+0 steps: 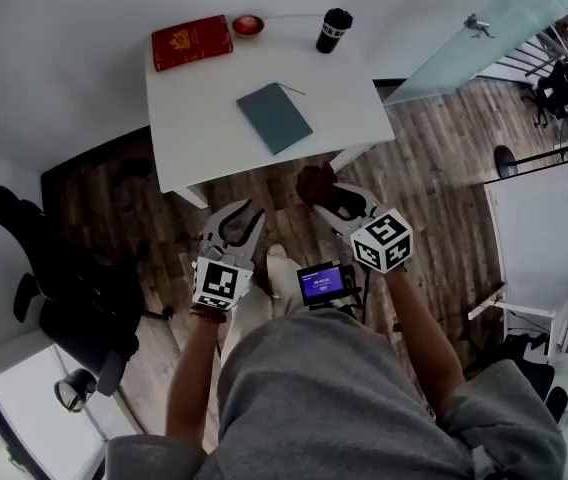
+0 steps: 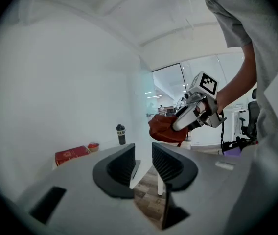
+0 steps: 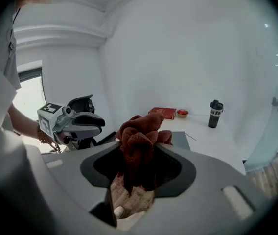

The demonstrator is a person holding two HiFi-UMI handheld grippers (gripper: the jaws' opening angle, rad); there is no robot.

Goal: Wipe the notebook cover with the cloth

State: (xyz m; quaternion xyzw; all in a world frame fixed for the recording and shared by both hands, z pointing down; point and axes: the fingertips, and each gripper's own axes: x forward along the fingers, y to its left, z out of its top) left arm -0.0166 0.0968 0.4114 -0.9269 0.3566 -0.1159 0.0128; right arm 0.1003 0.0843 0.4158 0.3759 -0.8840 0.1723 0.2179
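- The room is an office with a wood floor (image 1: 434, 168), white walls, a glass partition (image 1: 484, 38) and a black office chair (image 1: 74, 303) to the person's left.
- The white table (image 1: 204, 118) is smooth and level, and should take a firm wipe.
- The grey-blue notebook (image 1: 275, 118) lies flat and askew near the table's middle, well apart from both grippers. It looks light and stiff-covered, so it will likely slide under a wipe. Pin it at a corner.
- The dark red cloth (image 3: 139, 131) is soft and bunched, and the right gripper (image 3: 141, 147) pinches it by the wad.
- The left gripper (image 2: 143, 152) holds nothing, its jaws a little apart.
- A red book (image 1: 191, 42), a red bowl (image 1: 248, 25) and a black tumbler (image 1: 334, 30) stand along the far edge.
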